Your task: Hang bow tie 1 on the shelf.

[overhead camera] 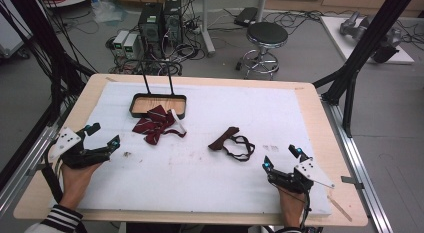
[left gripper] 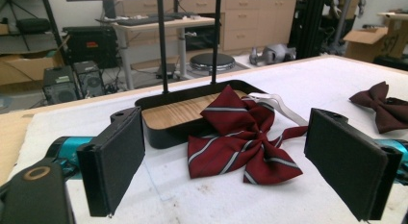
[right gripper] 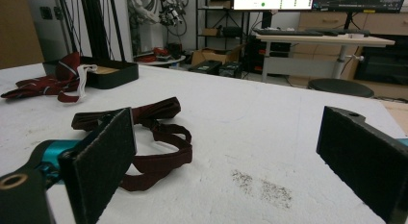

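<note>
Left tongs spread wide, empty — striped bow tie just ahead, half on tray.

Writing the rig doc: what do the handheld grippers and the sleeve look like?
Both the left gripper and right gripper have black bodies, flat black padded jaws, teal fingertip mounts, a pale three-cornered top plate and a trailing black cable. The left sleeve is striped dark and white.

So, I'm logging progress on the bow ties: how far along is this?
Barely begun. The striped bow tie leans partly over the rim of the black tray, not fully inside; nothing else looks done. Neither tool holds anything: the left gripper and the right gripper rest open on the white mat. The dark bow tie lies apart mid-mat. Likely left: grasping and placing both.
</note>
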A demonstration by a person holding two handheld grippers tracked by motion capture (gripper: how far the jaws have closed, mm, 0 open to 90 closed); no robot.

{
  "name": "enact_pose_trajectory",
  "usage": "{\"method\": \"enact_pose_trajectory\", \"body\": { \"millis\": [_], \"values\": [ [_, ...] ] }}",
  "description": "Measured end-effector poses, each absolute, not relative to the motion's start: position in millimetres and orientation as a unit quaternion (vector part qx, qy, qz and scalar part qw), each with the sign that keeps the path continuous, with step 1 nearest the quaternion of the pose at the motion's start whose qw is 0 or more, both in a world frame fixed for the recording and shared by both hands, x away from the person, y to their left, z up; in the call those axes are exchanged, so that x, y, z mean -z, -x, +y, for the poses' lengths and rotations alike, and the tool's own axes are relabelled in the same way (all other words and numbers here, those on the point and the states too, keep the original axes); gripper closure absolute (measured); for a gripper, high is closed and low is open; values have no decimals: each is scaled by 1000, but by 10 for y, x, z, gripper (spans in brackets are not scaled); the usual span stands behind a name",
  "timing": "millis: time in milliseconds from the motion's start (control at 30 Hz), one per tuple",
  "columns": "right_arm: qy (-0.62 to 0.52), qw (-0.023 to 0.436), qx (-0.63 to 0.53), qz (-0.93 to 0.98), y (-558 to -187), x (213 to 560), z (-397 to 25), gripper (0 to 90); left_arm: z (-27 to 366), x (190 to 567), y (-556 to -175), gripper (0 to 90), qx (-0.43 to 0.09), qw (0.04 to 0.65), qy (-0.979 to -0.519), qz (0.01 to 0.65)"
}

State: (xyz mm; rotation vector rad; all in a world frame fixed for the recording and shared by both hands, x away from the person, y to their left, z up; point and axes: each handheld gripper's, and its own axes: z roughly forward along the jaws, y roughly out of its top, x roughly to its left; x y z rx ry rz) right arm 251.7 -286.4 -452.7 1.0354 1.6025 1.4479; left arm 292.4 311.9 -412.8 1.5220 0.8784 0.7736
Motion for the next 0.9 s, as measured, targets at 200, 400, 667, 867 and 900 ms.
{"method": "enact_pose_trajectory", "body": {
  "millis": [200, 400, 667, 867, 900],
  "values": [
    [-402, 364, -563, 623, -2516, 4527, -2863, 57, 3062, 3995, -3006, 147, -327, 554, -671, 369],
    [-403, 364, -565, 621, -2513, 4528, -2866, 57, 2990, 3898, -3116, 148, -311, 542, -687, 371],
    [-404, 364, -566, 620, -2511, 4529, -2868, 57, 2870, 3775, -3262, 150, -297, 521, -712, 365],
    [-405, 362, -566, 620, -2510, 4529, -2871, 58, 2771, 3721, -3393, 152, -282, 498, -734, 366],
    [-405, 362, -566, 620, -2510, 4529, -2871, 58, 2756, 3713, -3413, 152, -280, 494, -737, 366]
  ]
}}
